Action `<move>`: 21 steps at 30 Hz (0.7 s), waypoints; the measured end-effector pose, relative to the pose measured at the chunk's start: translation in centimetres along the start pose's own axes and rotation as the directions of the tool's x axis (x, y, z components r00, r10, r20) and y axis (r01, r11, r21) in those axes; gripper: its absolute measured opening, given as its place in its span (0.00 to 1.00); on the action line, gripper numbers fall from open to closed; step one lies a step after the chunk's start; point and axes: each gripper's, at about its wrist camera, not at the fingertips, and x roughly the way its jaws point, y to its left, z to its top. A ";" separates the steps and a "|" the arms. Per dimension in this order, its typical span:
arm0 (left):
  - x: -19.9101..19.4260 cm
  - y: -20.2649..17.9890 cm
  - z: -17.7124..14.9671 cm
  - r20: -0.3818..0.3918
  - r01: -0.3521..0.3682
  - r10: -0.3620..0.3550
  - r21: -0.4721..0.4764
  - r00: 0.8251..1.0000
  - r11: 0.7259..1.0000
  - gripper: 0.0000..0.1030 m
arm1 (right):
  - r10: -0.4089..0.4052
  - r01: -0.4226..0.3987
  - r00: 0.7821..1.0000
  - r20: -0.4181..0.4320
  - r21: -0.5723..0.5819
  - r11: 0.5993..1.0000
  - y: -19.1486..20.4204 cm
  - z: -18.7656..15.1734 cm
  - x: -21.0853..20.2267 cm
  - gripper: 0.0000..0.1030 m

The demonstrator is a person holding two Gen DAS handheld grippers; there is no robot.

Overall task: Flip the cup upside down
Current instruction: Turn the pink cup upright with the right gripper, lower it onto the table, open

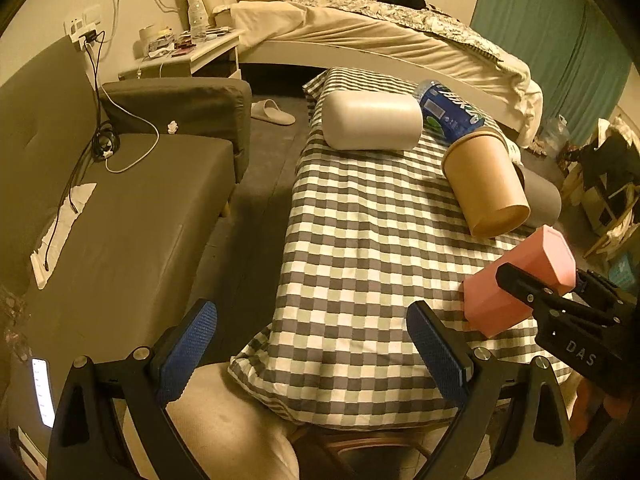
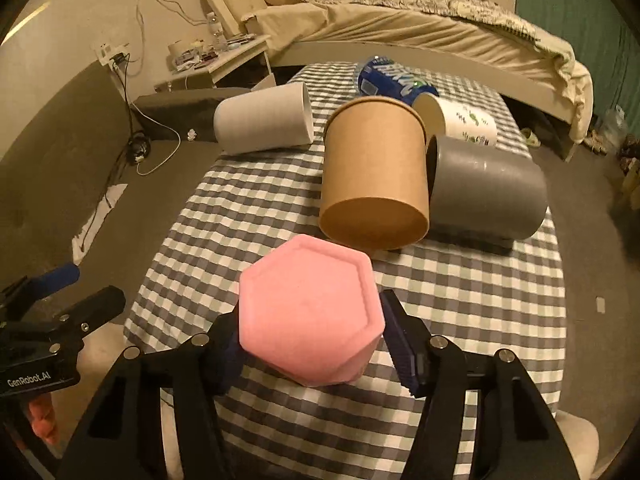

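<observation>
A pink hexagonal cup point(image 2: 312, 316) sits between the fingers of my right gripper point(image 2: 316, 344), which is shut on it; its flat base faces the camera, tilted above the checkered tablecloth point(image 2: 460, 300). In the left wrist view the pink cup point(image 1: 516, 280) is held at the right, over the table's near right part. My left gripper point(image 1: 312, 352) is open and empty above the table's near edge.
A brown paper cup point(image 2: 372, 176), a grey cup point(image 2: 488, 188), a white cup point(image 2: 264, 120) and a printed white cup point(image 2: 460, 120) lie on their sides on the table, with a blue-labelled bottle point(image 2: 392, 76) behind. A grey sofa point(image 1: 120, 208) stands left, a bed point(image 1: 380, 36) behind.
</observation>
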 end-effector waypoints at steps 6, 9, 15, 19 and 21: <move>1.0 -1.6 0.9 0.017 0.004 -0.005 0.018 1.000 1.000 0.96 | -0.001 0.003 0.998 0.066 -0.025 1.000 -0.5 0.6 -1.5 0.58; 1.6 -2.5 1.5 0.027 0.018 -0.018 0.022 0.999 1.000 0.96 | -0.017 0.019 0.997 0.082 -0.027 0.999 -1.2 1.1 -1.5 0.58; 2.3 -4.2 2.0 0.032 0.011 -0.013 0.056 0.999 0.998 0.96 | -0.023 0.021 0.998 0.063 0.032 0.999 -3.3 1.3 -0.3 0.58; 2.6 -4.7 1.7 0.021 0.001 -0.003 0.073 1.000 0.997 0.96 | -0.006 0.005 0.999 0.038 0.043 0.999 -3.9 1.1 0.4 0.58; 2.6 -4.7 1.5 0.016 0.000 -0.002 0.071 1.000 0.998 0.96 | -0.005 0.004 0.999 0.035 0.035 0.999 -3.8 1.2 0.5 0.58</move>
